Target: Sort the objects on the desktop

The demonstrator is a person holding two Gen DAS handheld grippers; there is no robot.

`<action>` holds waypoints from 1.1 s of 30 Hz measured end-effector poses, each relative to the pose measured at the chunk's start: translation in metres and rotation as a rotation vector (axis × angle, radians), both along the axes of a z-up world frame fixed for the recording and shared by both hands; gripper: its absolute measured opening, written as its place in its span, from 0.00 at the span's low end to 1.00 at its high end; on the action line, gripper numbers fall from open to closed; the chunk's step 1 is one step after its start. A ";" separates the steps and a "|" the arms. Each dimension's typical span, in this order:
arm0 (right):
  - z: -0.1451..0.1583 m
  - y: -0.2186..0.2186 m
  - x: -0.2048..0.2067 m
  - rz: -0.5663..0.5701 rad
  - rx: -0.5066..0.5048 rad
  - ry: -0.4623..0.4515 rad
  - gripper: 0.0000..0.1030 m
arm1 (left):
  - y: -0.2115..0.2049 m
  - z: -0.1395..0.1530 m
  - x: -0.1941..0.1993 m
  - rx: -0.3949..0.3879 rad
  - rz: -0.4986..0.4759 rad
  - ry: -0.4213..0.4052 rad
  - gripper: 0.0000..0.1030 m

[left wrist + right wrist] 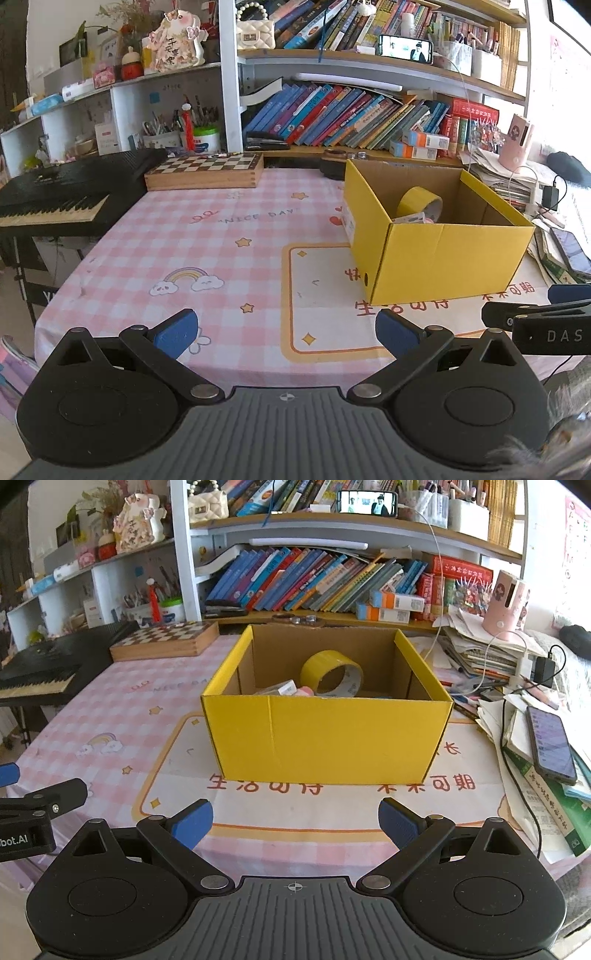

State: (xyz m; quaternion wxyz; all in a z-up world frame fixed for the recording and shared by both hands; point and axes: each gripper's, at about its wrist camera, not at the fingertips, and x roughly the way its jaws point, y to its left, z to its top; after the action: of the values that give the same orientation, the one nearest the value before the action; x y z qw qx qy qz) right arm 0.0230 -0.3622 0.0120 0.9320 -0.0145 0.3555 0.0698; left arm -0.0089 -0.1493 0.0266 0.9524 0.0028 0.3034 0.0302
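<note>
A yellow cardboard box (328, 738) stands open on the pink checked tablecloth (122, 716); it also shows in the left wrist view (443, 258) at the right. Inside it a yellow tape roll (330, 674) stands on edge beside some small items (286, 688); the roll also shows in the left wrist view (419, 203). My right gripper (295, 823) is open and empty, just in front of the box. My left gripper (286, 332) is open and empty over the cloth, left of the box. Part of the right gripper (535, 321) shows at the left view's right edge.
A wooden chessboard box (205, 171) and a black keyboard (55, 195) lie at the back left. Bookshelves (314, 579) line the back. Papers, cables and a phone (550, 742) pile up right of the box. A pink holder (504, 602) stands behind them.
</note>
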 end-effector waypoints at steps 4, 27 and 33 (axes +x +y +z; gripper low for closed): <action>0.000 -0.001 0.000 0.002 -0.002 0.001 0.95 | -0.003 0.000 -0.001 0.002 0.002 -0.003 1.00; -0.002 -0.004 0.005 0.024 0.023 0.015 0.95 | -0.004 -0.001 0.000 0.007 0.011 0.030 1.00; -0.003 -0.004 0.008 0.023 0.024 0.021 0.95 | -0.002 0.000 0.002 0.004 0.005 0.023 1.00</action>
State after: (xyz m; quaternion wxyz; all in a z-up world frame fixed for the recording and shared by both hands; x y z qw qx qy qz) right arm 0.0306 -0.3666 0.0092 0.9273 -0.0067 0.3644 0.0850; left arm -0.0073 -0.1517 0.0262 0.9488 0.0045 0.3142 0.0331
